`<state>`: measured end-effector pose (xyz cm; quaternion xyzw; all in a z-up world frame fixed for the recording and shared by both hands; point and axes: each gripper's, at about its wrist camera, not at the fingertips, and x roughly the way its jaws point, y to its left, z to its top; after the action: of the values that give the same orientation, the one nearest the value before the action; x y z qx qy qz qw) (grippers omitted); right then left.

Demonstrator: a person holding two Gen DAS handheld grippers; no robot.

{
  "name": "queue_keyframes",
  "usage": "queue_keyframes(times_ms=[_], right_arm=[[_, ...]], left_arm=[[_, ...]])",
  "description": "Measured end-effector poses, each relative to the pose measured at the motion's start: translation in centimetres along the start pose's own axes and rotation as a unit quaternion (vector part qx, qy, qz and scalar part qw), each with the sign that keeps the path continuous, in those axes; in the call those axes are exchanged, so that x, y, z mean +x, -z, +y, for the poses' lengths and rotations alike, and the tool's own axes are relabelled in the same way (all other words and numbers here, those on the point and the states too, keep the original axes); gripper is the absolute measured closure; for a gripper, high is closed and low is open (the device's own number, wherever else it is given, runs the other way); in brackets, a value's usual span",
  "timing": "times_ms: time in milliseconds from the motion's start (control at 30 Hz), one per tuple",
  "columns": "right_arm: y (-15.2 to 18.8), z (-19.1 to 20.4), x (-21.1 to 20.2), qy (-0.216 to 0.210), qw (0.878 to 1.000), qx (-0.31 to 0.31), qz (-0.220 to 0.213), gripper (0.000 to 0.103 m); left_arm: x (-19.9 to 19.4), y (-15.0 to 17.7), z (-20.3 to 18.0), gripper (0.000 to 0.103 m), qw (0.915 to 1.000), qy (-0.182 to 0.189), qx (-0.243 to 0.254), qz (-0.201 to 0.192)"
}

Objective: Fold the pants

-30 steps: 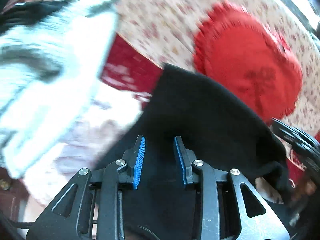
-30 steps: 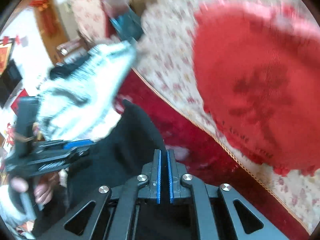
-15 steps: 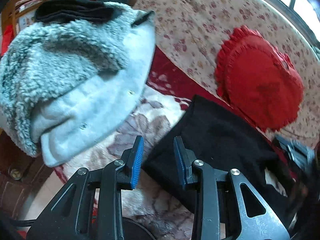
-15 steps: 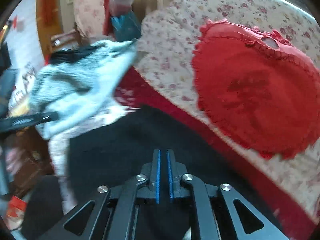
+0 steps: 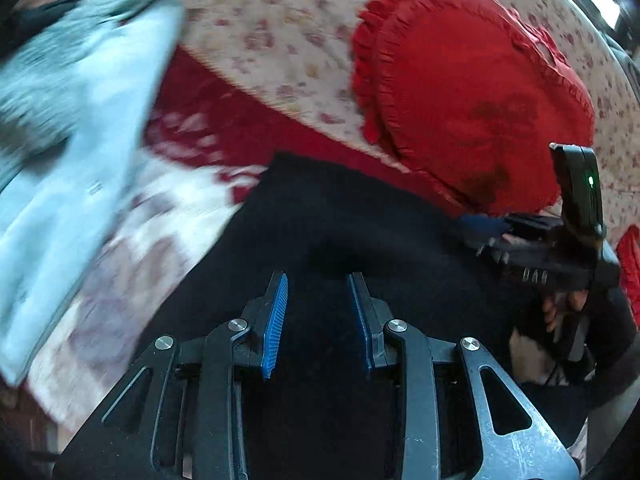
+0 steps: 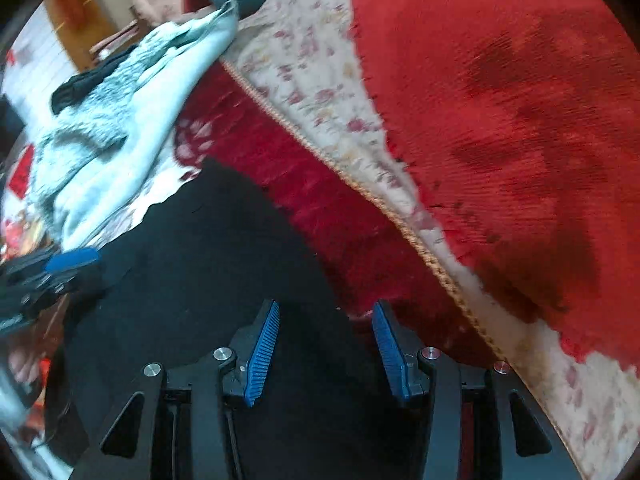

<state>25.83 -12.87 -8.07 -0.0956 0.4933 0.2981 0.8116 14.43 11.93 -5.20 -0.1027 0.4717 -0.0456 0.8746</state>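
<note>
The black pants [image 5: 340, 220] lie spread flat on a red blanket [image 5: 224, 120] with pale flower patterns, reaching from the near edge of both views toward the far side, where the fabric ends in a straight edge. In the left wrist view the left tool [image 5: 318, 300] sits over the near part of the pants with its blue-padded jaws apart and nothing between them but the dark cloth beneath; whether the pads touch the fabric cannot be told. In the right wrist view the right tool [image 6: 326, 340] is likewise spread wide and grips nothing, its left pad over the pants and its right pad over the red blanket just past the right edge of the pants. Each tool shows in the other's view: the right one at the right side of the pants [image 5: 532, 248], the left one blurred at the left edge [image 6: 48, 276]. Far and to the right, a red heart-shaped pillow [image 5: 468, 92] with a ruffled rim rests on a cream flowered cover [image 5: 280, 40], close to the far right corner of the pants. To the left lies a fluffy grey and white garment [image 6: 120, 120], blurred in the left wrist view, with a small dark piece of clothing [image 6: 88, 80] on top of it.
</note>
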Motion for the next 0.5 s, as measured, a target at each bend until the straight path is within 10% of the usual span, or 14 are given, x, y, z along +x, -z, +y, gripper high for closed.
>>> queue_keyframes(times_ms=[100,200,367,500], right_arm=[[0.0,-0.1,0.3,-0.005,1.000,-0.019,0.011,0.056],[-0.2,-0.1,1.1,-0.014,1.000,-0.020,0.014,0.058],[0.3,2.3,0.2,-0.004,0.999,-0.041,-0.018,0.097],[1.5,5.4,-3.2,0.004,0.996,-0.049,-0.068,0.098]], left_arm=[[2.5,-2.0,-0.8,0.049,0.9995,0.015,0.012,0.026],[4.8,-2.7,-0.5,0.048,0.9987,0.016,-0.016,0.045],[5.2,-2.7,-0.8,0.046,0.9991,0.004,-0.012,0.042],[2.0,-2.2,0.0,0.047,0.9972,0.059,-0.034,0.029]])
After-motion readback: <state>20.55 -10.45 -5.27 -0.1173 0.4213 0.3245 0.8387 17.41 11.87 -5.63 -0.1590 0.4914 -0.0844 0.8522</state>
